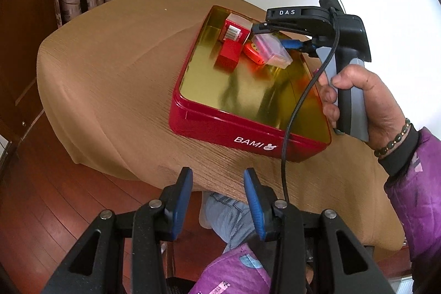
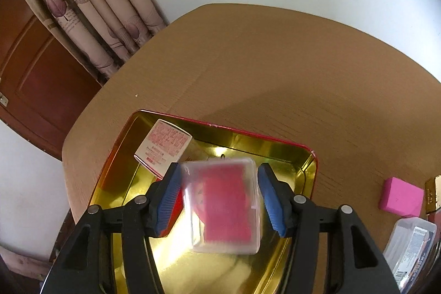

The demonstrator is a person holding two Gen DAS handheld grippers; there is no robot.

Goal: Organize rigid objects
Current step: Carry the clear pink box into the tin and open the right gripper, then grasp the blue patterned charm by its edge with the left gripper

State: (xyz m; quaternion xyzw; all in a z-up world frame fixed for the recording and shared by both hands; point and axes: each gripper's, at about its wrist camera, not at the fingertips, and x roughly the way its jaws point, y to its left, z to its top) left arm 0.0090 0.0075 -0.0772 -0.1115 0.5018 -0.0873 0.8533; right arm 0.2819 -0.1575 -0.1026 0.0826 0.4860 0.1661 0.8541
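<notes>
Right gripper (image 2: 219,166): jaws part open above the tin, with the clear case between the blue pads; gold floor shows in a slit between the case and the right-side pad, so that pad does not press on it.
Left-side pad: its edge meets the case's blurred side; whether it touches I cannot tell.
Clear case (image 2: 223,205): see-through plastic with a red block inside, smeared by blur while the fingers look sharp; in the left wrist view it sits tilted, over the orange item.
Left gripper (image 1: 219,183): jaws slightly apart, with nothing between the blue pads, poised over the table's near edge, well short of the tin.
Red tin (image 1: 248,137): open, gold inside, white "BAMI" lettering on its near wall, standing on the table.
Inside the tin: a red-and-white carton (image 1: 234,28) stands in the far corner, a small red box (image 1: 228,54) lies just in front of it, and the orange item (image 1: 253,53) lies beside that box.
Rest of the tin floor: bare gold, mirroring the gripper.
Table (image 1: 110,73): tan wood grain with rounded corners.
Outside the tin: a pink block (image 2: 401,197) and a clear labelled box (image 2: 410,241) lie on the table, well apart from the tin.
Right hand (image 1: 366,106): wrapped around the gripper's grey handle, with a bead bracelet and purple sleeve at the wrist.
</notes>
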